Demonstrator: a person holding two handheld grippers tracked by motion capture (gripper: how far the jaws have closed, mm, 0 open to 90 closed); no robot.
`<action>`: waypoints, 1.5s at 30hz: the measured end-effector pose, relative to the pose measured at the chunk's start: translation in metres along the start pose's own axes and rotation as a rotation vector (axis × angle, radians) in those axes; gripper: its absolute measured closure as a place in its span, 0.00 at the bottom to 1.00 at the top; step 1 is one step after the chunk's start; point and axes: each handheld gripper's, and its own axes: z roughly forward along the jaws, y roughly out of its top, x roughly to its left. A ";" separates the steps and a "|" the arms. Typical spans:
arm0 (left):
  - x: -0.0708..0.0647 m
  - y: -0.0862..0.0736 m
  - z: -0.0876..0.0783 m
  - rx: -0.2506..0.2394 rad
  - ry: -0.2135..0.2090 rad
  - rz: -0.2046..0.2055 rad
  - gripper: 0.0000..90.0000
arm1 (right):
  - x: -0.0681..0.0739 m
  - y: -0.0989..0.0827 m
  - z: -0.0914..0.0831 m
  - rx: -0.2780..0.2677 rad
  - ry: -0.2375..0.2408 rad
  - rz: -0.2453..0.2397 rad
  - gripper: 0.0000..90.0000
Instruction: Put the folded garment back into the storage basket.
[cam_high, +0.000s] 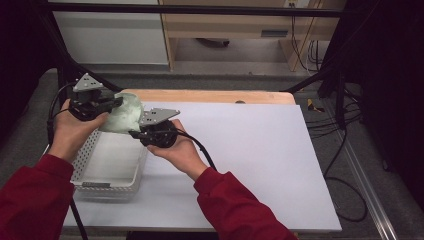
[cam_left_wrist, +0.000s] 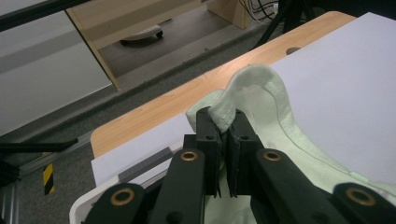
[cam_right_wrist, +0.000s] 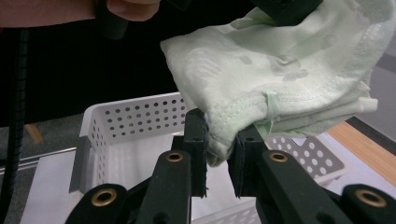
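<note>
Above the white perforated basket (cam_high: 107, 170), a pale green garment (cam_high: 122, 114) hangs between the two grippers.

Over the far left corner of the desk (cam_high: 250, 150), the left gripper (cam_left_wrist: 223, 122) is clenched on a stitched edge of the garment, and the right gripper (cam_right_wrist: 219, 133) grasps another hemmed edge of it, so the cloth is lifted clear and touches neither the basket nor the white sheet (cam_high: 260, 165) that covers the desk. As far as I can judge, the picking up is done: the garment is out of the basket, which looks empty as far as its inside can be seen, and both holds seem firm. What is left, I think, is to carry the cloth over the open sheet, spread it flat there and perhaps fold it; nothing of this is begun yet, because the garment is bunched and not stretched between the grippers.
</note>
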 end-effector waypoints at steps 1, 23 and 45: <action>0.000 0.000 0.000 0.000 0.000 0.000 0.94 | 0.000 0.000 0.000 0.000 0.000 0.000 0.88; 0.021 -0.023 0.005 0.076 0.035 -0.017 0.94 | 0.003 -0.009 0.044 0.038 0.037 0.007 0.89; 0.026 -0.034 0.009 0.116 0.036 -0.020 0.94 | 0.015 -0.020 0.059 0.043 0.038 -0.004 0.89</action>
